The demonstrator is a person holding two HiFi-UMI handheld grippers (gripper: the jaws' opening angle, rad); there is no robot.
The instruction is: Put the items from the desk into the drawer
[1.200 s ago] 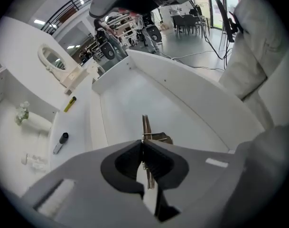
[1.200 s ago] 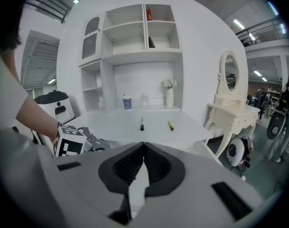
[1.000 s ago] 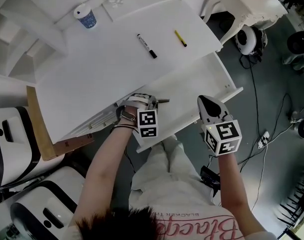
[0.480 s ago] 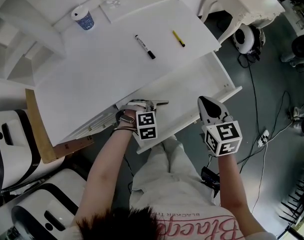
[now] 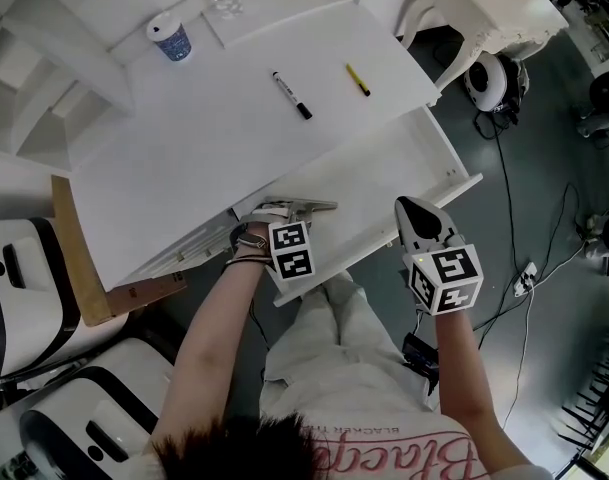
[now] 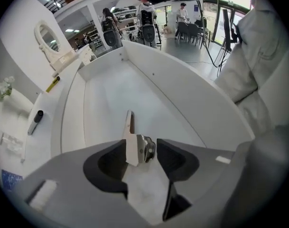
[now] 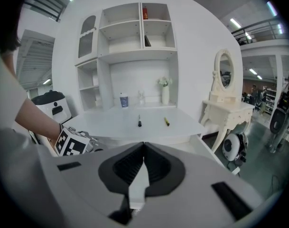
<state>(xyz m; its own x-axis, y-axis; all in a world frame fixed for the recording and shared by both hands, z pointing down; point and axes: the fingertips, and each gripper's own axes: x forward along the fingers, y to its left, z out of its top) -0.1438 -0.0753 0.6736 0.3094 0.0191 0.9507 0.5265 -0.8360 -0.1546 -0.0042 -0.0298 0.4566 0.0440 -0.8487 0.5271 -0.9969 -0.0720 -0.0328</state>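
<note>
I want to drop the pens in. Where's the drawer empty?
The drawer is bare from the left gripper to its far end wall. It is crowded only at the near end, where that gripper's jaws, just opening, stand apart around a flat tool.

The person wears a white T-shirt (image 5: pixel 384 446) with pink script lettering across it and pale, near-white trousers (image 5: pixel 334 333); the arms are bare. Dark bands (image 5: pixel 246 240) ring the left wrist. The left gripper (image 6: pixel 140 150) and right gripper (image 7: pixel 143 151) have smooth light-grey shells with black, scooped jaw pads, the right one's ribbed. Each carries a white cube printed with black square markers: left cube (image 5: pixel 291 250), right cube (image 5: pixel 446 279). From above, the right gripper's nose is black, edged in white.
</note>
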